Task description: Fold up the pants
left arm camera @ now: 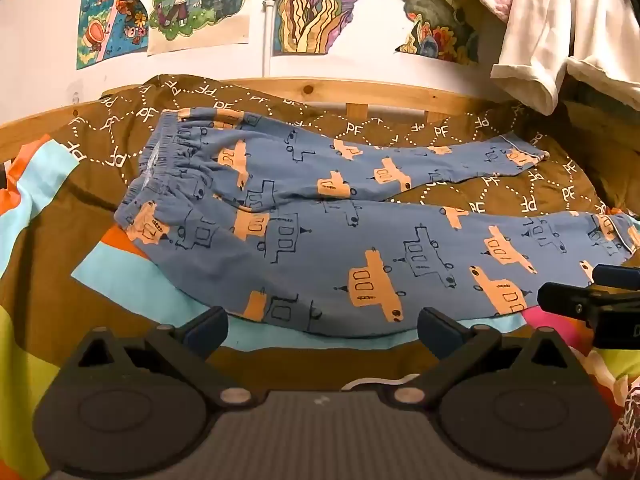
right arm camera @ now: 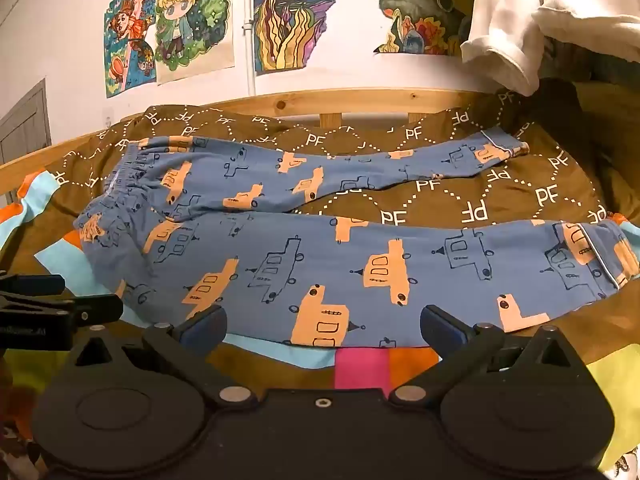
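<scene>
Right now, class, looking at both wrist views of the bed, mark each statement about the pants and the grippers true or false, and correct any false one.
1. The pants lie spread out, legs apart. True.
2. The left gripper is clamped on the pants. False: its jaws stand open, holding nothing.
3. The waistband is at the left end. True.
4. The right gripper holds a leg cuff. False: it is open and empty.
5. The bedspread under the pants is plain white. False: brown with PF lettering.

Warm, dim indoor light; sharp centre, fisheye-bent, vignetted corners.
</scene>
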### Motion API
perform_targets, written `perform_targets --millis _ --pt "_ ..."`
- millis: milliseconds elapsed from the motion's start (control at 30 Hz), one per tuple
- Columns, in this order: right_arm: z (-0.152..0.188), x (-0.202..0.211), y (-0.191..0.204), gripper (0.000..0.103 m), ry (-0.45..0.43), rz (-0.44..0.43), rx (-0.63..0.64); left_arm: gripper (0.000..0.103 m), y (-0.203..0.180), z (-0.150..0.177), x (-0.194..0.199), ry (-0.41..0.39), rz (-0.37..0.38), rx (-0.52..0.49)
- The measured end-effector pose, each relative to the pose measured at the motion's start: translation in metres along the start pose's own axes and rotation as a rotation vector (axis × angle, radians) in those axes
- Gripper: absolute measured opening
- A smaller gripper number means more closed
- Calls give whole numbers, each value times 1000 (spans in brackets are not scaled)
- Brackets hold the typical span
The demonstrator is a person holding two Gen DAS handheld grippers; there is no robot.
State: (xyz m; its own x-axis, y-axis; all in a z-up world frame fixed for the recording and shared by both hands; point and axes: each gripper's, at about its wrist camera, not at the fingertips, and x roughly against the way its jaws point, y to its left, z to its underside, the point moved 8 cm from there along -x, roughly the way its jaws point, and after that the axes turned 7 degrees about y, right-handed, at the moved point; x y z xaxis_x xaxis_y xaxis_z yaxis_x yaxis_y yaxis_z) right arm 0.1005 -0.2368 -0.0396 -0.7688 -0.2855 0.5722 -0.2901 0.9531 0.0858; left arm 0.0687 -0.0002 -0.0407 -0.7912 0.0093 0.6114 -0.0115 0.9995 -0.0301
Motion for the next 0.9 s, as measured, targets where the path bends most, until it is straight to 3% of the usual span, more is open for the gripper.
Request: perform_targets --millis 900 --pt "4 -3 1 102 30 -6 -20 103 1 8 -9 64 -30 -9"
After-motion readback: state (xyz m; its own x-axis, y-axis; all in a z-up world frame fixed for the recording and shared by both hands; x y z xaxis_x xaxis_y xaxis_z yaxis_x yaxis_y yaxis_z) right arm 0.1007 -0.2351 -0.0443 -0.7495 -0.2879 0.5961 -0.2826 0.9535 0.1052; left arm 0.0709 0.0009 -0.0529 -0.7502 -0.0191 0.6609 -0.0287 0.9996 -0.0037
